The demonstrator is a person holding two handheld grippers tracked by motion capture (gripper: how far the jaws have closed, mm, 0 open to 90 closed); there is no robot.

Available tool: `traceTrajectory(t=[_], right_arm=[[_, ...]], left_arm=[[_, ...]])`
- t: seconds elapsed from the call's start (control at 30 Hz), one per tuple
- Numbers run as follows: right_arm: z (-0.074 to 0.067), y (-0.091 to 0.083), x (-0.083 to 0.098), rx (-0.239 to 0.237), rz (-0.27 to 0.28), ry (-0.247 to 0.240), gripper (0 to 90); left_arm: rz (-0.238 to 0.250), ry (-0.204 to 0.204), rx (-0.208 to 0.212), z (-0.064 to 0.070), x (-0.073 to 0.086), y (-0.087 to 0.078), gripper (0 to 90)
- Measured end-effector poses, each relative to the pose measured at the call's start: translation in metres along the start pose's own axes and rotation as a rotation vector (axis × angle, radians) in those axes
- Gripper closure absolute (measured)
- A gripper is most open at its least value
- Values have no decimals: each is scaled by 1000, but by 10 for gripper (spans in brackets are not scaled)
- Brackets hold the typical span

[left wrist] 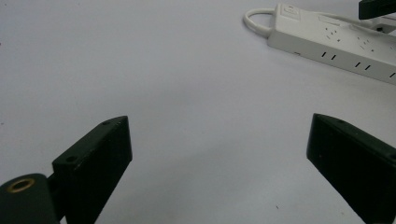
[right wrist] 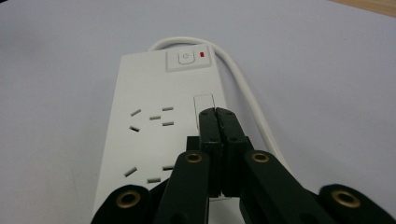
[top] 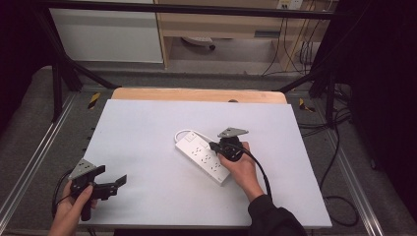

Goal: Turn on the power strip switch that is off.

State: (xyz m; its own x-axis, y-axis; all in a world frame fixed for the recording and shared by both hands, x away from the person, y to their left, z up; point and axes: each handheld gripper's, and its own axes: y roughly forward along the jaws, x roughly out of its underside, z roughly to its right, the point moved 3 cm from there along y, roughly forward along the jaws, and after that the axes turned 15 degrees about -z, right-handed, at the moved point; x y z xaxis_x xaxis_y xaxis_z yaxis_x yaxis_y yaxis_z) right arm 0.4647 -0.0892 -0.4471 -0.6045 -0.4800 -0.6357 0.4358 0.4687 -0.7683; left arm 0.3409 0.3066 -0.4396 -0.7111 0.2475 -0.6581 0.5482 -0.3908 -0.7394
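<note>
white table (top: 147, 147), power strip (top: 199, 155) flat

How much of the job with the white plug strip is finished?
Done: the right gripper has its black jaws shut with nothing between them, and it hangs over the white plastic power strip. In hand: it points toward the strip's square power button. Left: probably pressing that button. The left gripper waits open on the white table.

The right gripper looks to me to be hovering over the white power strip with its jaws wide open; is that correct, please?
Not quite: the right gripper is over the white power strip, but its jaws are shut, pressed together with nothing between them, as the right gripper view shows.
</note>
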Motion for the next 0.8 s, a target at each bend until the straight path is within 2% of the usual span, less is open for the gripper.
traceTrajectory(t=[0.47,0.8], right_arm=[[1,6,4,3,-28,-8,900],[1,7,4,7,-22,-12,900]], left_arm=[[1,0,2,0,0,0,67],[1,4,0,0,0,0,67]])
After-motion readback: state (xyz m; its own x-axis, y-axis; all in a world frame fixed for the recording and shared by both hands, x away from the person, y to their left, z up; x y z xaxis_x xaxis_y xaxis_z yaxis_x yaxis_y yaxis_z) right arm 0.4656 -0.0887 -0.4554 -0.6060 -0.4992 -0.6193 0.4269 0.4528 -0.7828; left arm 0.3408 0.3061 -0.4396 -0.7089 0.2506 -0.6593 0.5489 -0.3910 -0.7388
